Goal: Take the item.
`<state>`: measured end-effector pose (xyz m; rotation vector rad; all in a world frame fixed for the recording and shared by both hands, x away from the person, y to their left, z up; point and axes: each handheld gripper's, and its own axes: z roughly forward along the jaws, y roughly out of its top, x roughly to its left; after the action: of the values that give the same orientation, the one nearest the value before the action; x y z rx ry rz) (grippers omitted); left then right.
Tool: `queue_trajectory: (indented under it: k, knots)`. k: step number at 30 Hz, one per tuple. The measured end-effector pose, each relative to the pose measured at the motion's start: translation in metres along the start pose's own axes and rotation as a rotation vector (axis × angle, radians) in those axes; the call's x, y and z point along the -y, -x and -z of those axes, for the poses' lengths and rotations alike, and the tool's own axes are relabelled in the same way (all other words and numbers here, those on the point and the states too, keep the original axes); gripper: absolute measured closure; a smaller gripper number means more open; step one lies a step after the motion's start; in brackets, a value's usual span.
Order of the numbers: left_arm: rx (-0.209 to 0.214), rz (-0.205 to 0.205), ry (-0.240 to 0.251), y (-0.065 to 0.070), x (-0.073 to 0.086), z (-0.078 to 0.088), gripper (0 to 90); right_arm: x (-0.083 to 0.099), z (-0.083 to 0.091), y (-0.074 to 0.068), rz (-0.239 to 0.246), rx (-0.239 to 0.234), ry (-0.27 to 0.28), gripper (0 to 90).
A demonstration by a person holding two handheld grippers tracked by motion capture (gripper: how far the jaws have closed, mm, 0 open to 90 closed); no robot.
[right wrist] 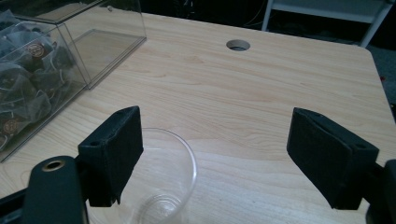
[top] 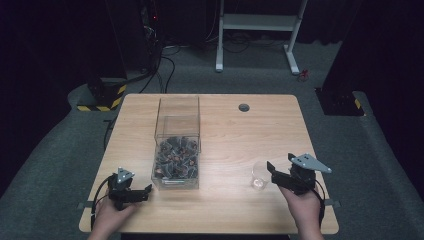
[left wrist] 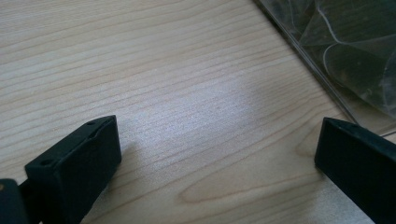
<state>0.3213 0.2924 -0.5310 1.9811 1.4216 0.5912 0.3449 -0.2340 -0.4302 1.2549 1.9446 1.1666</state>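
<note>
Glass cup (top: pixel 259 176) stands empty by the right gripper (right wrist: pixel 215 154), whose jaws are spread, gripping nothing; the left gripper (left wrist: pixel 217 149), equally wide, waits beside the clear box (top: pixel 177 150) of tea bags (top: pixel 176 157).

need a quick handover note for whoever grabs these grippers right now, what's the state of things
Left gripper: open, holding nothing, low over the table beside the near left corner of the clear box.
Right gripper: open, holding nothing, right behind the glass cup, which partly sits by its left jaw in the right gripper view.
Tea bags: all in the box's near compartment.
Done: nothing visibly moved; the cup looks empty.
Left, probably: pick a tea bag and put it in the cup.
</note>
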Motion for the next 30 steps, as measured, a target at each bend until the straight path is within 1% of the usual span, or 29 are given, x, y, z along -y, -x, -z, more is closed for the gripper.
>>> queue_trajectory:
  k: [6, 8, 14, 17, 22, 24, 30]
  knots:
    - [0.001, 0.004, 0.000, 0.000, 0.000, 0.000, 0.7, -0.003, -0.006, -0.010, 0.007, -0.022, -0.004, 18.4]
    - [0.001, 0.005, 0.001, 0.000, 0.000, 0.000, 0.7, -0.005, -0.006, -0.014, 0.003, -0.028, -0.002, 17.9]
    - [0.001, 0.004, 0.000, 0.000, 0.000, 0.000, 0.7, -0.009, -0.009, -0.026, 0.022, -0.067, 0.009, 15.1]
    - [0.001, 0.004, 0.001, 0.000, 0.000, 0.000, 0.7, -0.010, -0.012, -0.032, 0.020, -0.075, 0.009, 15.4]
    - [0.002, 0.004, -0.001, 0.000, 0.000, 0.000, 0.7, -0.011, -0.018, -0.042, 0.033, -0.095, 0.004, 16.0]
    - [-0.003, -0.009, -0.001, 0.000, 0.000, 0.001, 0.7, -0.011, -0.020, -0.046, 0.034, -0.103, 0.001, 16.4]
    - [-0.002, -0.010, 0.000, 0.000, 0.000, 0.001, 0.7, -0.016, -0.024, -0.057, 0.036, -0.132, 0.005, 18.7]
